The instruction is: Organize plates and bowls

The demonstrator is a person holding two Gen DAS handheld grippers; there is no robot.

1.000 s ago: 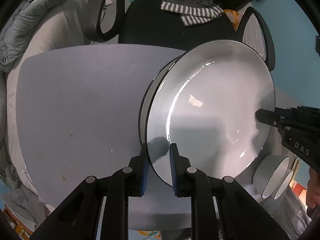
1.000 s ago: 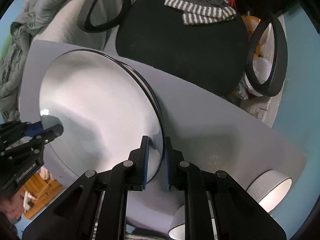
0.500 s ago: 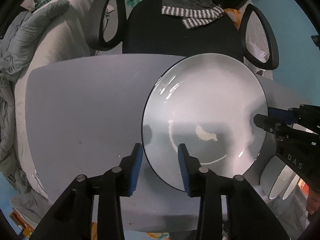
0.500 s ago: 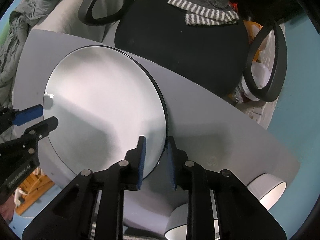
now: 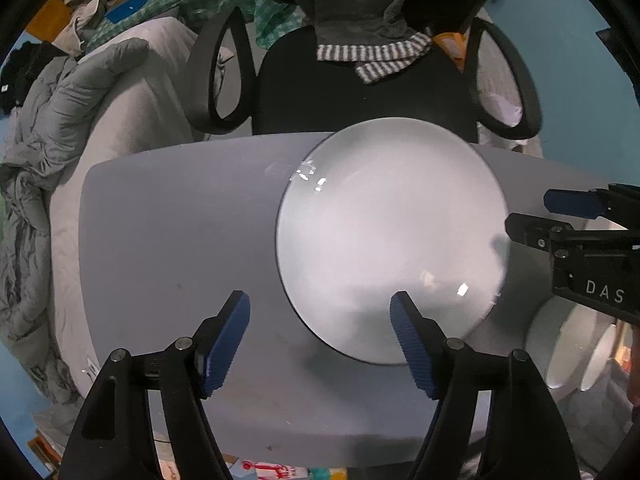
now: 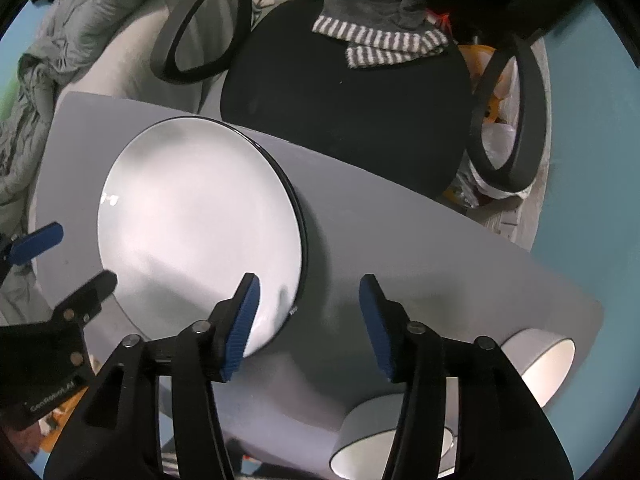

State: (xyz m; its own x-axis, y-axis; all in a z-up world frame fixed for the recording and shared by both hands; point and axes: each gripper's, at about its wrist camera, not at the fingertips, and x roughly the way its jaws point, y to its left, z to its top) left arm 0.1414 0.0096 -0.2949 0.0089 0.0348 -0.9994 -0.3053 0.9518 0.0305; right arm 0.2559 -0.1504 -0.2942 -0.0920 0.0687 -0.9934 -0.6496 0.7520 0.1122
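Plate (image 5: 392,240), white with thin dark rim, flat on grey table (image 5: 168,248); centre-right of left wrist view, left of centre in right wrist view (image 6: 200,232). Second dark rim just visible under right edge in right wrist view, suggesting a stack, count not discernible.

Left gripper (image 5: 320,336), lower centre of left wrist view, pointing down, blue-padded jaws wide apart and opening; plate's lower left edge between the fingers in the frame, pads clear of it, nothing clamped. Same gripper at left edge of right wrist view (image 6: 60,260), also clear of the plate.

Right gripper (image 6: 308,320), lower centre of right wrist view, jaws apart and opening, straddling plate's lower right edge, pads not pressing on it. Same gripper at right edge of left wrist view (image 5: 540,216), tips just beside plate's right rim.

Two grey bowls (image 6: 536,364) with white interiors, lower right of right wrist view, at table's near corner, well apart from plate; lower right of left wrist view also (image 5: 568,348).

Black office chair (image 5: 360,92) with loop armrests beyond table, top centre; grey striped-cuff garment (image 5: 372,40) draped on it. Rumpled grey bedding (image 5: 72,120) at upper left.
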